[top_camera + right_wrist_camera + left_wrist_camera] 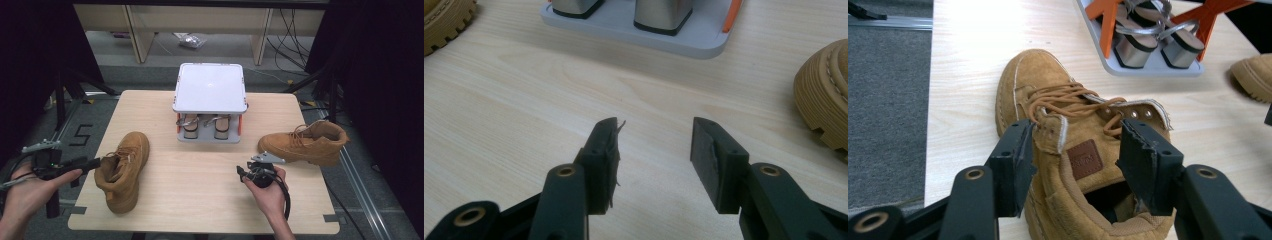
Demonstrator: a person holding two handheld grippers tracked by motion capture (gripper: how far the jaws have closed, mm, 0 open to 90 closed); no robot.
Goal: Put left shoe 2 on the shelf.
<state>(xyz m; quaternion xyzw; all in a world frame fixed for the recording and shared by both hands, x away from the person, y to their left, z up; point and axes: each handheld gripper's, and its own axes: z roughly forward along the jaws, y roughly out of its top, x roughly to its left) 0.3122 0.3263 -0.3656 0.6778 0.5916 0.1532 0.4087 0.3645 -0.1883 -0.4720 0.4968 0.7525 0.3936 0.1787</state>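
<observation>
Now the tan boot's [1073, 165] collar sits between the open left claw [1078, 150].

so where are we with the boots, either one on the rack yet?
Neither. The rack's lower shelf holds a pair of sandals; its white top is bare. In hand: the left gripper is open, jaws either side of the left boot's collar, not yet clamped. The right gripper is open over bare table. Left to do: grip and move this boot, then probably the right boot.
</observation>
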